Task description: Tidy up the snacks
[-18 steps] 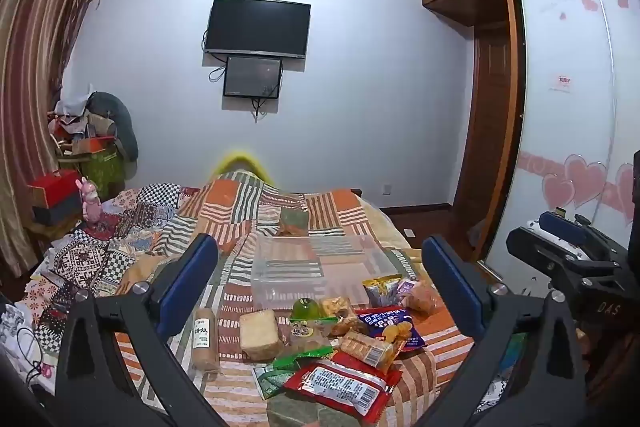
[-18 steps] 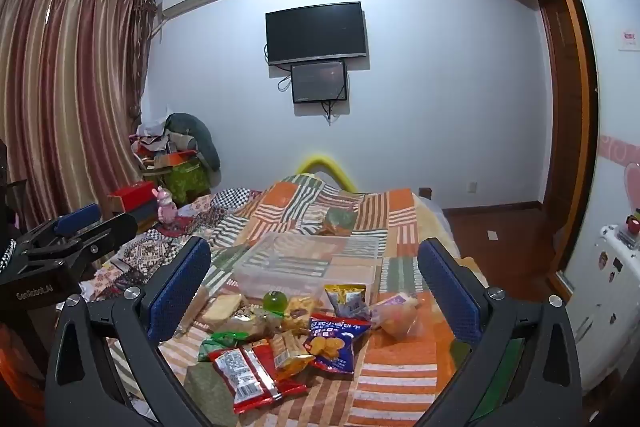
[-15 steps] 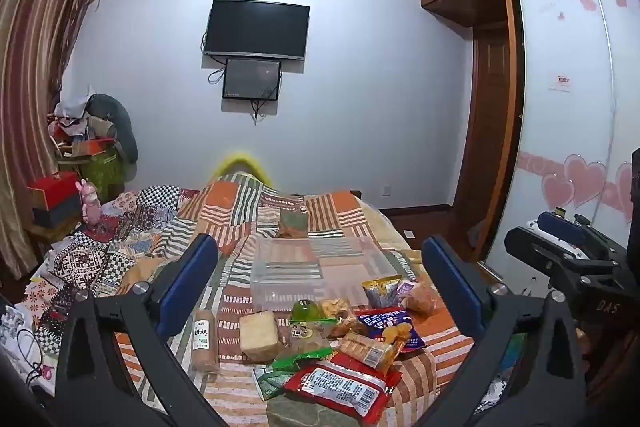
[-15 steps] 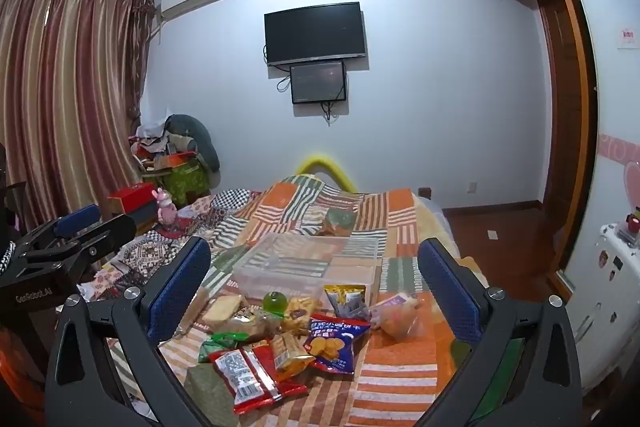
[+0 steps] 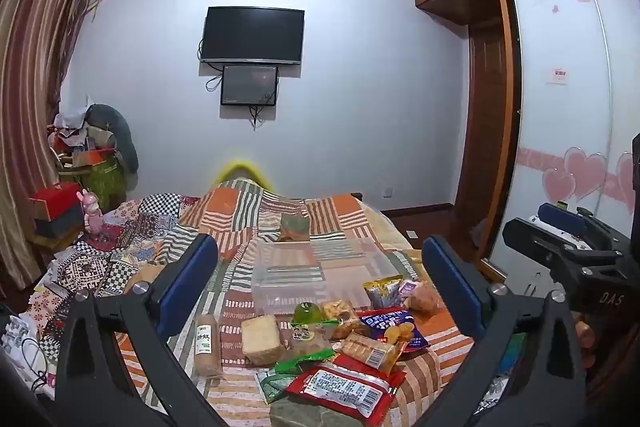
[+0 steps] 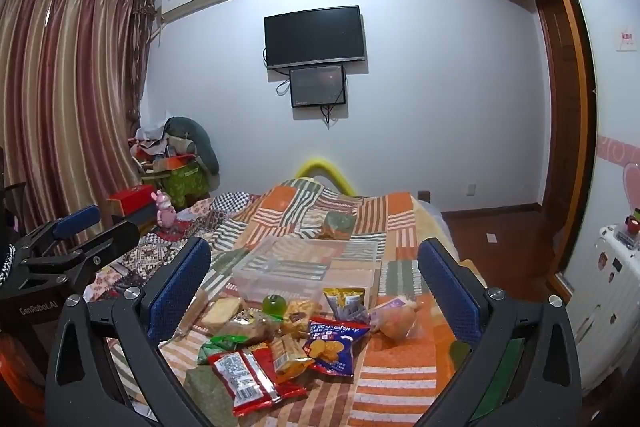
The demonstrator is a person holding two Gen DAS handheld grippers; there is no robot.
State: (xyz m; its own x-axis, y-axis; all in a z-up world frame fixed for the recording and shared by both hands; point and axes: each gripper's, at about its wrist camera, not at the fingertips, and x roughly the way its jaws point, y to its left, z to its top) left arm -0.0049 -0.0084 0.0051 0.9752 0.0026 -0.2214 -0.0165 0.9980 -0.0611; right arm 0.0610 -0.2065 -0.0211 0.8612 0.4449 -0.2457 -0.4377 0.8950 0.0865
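Note:
Several snacks lie in a pile on the striped bedspread (image 5: 352,211): a red packet (image 5: 344,389), a blue chip bag (image 5: 390,325), a green jelly cup (image 5: 307,311), a bread slice (image 5: 261,339), a sausage stick (image 5: 206,345). Behind them stands an empty clear plastic box (image 5: 312,273). The same pile shows in the right wrist view, with the red packet (image 6: 244,379), the blue bag (image 6: 332,345) and the box (image 6: 308,267). My left gripper (image 5: 320,287) and right gripper (image 6: 316,287) are both open and empty, held above the pile's near side.
A patterned blanket (image 5: 92,263) and a pink toy (image 5: 93,211) lie at the bed's left. Curtains (image 6: 64,115) hang on the left. A wardrobe (image 5: 568,115) stands on the right, a white suitcase (image 6: 608,299) beside it. A TV (image 5: 252,35) hangs on the far wall.
Both grippers have barely shifted; the view drifted slightly. Jaws stay open and nothing was picked up.

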